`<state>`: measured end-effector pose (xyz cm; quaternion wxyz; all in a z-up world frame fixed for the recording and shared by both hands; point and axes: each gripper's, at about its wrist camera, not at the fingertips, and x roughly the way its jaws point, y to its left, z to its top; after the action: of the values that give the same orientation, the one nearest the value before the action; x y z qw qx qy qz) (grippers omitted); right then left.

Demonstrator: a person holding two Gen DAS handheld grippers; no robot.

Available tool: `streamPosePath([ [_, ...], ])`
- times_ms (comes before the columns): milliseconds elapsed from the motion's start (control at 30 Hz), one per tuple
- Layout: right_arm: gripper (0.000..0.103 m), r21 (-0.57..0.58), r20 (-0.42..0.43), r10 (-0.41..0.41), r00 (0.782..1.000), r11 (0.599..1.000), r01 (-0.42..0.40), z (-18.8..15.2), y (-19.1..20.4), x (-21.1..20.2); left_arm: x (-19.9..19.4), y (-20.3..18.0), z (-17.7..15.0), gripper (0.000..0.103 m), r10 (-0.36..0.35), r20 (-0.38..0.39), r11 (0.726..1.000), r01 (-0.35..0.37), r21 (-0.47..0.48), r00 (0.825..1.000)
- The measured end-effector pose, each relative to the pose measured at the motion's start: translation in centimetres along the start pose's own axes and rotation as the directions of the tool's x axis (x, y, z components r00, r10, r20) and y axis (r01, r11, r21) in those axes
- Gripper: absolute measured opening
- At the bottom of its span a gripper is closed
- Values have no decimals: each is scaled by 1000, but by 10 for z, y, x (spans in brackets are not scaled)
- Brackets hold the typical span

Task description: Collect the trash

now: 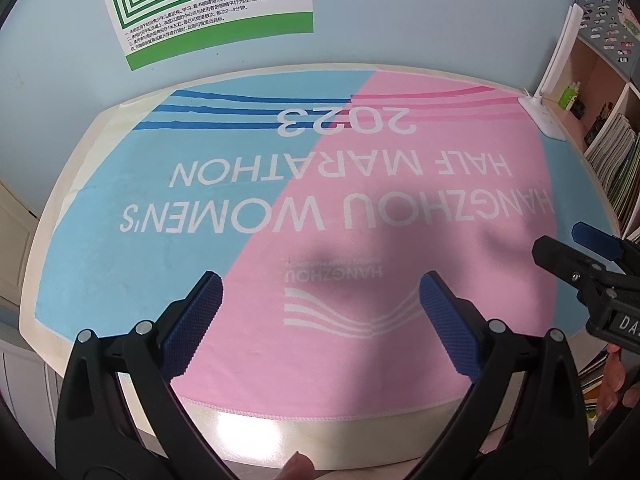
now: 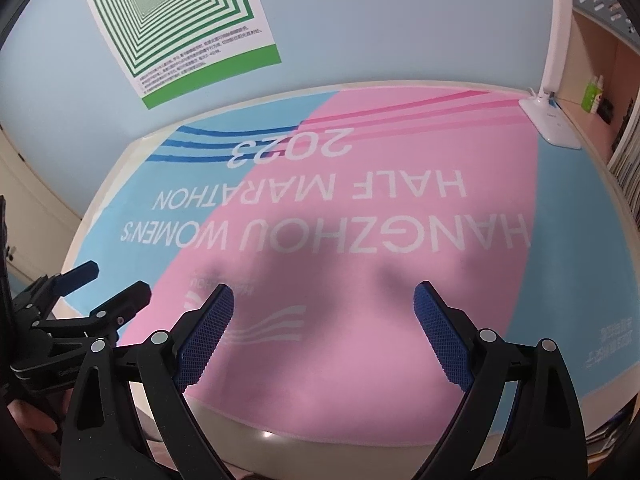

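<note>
Left wrist view: left gripper hangs over the near edge of a desk, its blue-padded fingers spread wide with nothing between them. Below lies a pink and light-blue towel printed "HANGZHOU WOMEN'S HALF MARATHON 2023", spread flat over most of the desk top, the lettering upside down from this side. No trash shows anywhere on the towel or the bare desk rim; where it is cannot be told. A white desk lamp stands on the far right corner. A green-and-white poster of nested squares hangs on the pale blue wall. Bookshelf with upright books at right. Right gripper enters from the right edge, fingers apart.

Right wrist view: right gripper also over the towel, fingers wide apart and empty. Left gripper shows at lower left, jaws apart, over the towel's blue corner. Lamp at far right corner, poster on the wall. Again no trash in sight.
</note>
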<state>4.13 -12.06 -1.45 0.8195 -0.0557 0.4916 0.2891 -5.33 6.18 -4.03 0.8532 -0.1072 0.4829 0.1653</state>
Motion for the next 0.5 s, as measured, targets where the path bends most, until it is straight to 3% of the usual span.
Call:
streamPosePath([
  [500, 91, 12, -4, -14, 1000, 1000, 14, -6, 4, 4, 4, 4, 0, 96, 6, -14, 999, -7, -34, 1000],
])
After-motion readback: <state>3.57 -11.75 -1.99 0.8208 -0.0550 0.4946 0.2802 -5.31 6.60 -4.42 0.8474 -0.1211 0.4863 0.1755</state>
